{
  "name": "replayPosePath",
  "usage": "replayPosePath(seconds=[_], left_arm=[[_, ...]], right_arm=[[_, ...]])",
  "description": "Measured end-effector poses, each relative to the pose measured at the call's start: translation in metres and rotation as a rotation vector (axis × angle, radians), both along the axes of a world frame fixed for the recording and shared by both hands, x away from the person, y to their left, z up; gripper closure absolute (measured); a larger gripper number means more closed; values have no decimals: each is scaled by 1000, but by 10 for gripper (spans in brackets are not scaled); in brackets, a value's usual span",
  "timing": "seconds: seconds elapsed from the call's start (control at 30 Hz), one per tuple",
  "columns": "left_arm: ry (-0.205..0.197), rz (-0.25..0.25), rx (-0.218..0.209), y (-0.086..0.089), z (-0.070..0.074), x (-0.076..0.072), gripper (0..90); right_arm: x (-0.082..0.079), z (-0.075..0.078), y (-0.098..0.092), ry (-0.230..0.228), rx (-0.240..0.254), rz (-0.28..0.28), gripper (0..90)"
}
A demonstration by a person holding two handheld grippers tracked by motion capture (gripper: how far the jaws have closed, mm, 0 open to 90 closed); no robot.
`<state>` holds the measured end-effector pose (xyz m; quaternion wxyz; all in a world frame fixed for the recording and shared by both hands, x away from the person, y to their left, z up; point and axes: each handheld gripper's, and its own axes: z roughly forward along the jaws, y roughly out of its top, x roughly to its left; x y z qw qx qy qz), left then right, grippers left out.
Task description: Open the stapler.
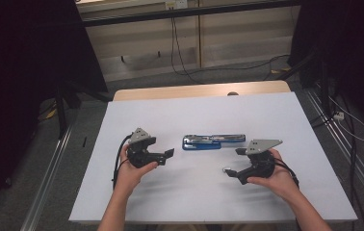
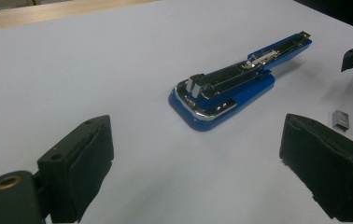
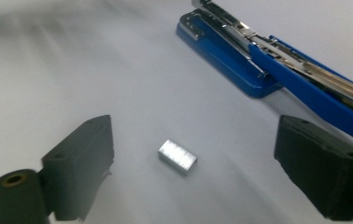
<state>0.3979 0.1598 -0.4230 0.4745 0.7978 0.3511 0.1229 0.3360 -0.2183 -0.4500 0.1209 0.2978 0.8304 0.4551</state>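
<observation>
A blue stapler (image 1: 213,141) lies swung open flat in the middle of the white table cover, its metal staple channel facing up; it is also ahead in the left gripper view (image 2: 221,91) and at the upper right in the right gripper view (image 3: 240,56). A small silver block of staples (image 3: 178,157) rests on the cover between the right gripper's jaws without touching either pad, and sits at the right edge of the left gripper view (image 2: 341,119). My left gripper (image 1: 163,147) stands open to the left of the stapler, holding nothing. My right gripper (image 1: 233,161) is open to the stapler's lower right.
The white cover (image 1: 194,202) ends at a wooden table edge (image 1: 199,90) at the back. Beyond it are a grey floor, black cables (image 1: 175,53) and a pale wall panel. Metal rails (image 1: 50,168) run along both sides, and dark curtains hang at left and right.
</observation>
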Motion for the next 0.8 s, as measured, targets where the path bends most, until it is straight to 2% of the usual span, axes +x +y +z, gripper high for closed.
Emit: replayPosePath(seconds=[0.1, 0.23, 0.27, 0.37, 0.4, 0.53, 0.8], left_arm=[[-5, 5, -13, 2, 1, 0, 101], [-9, 7, -18, 2, 2, -1, 102], [-10, 9, -17, 2, 2, -1, 102], [-8, 8, -18, 2, 2, -1, 102], [-8, 7, -19, 2, 2, 0, 102], [-11, 7, -18, 3, 2, 0, 102], [-20, 13, -20, 5, 4, -1, 108]], right_arm=[[1, -3, 2, 17, -19, 44, 232], [3, -9, 8, 18, -96, 92, 328], [5, -12, 11, 21, -116, 118, 384], [8, -14, 13, 20, -131, 124, 415], [9, -15, 14, 30, -136, 135, 479], [10, -16, 14, 36, -127, 155, 540], [3, -14, 11, 55, -128, 197, 737]])
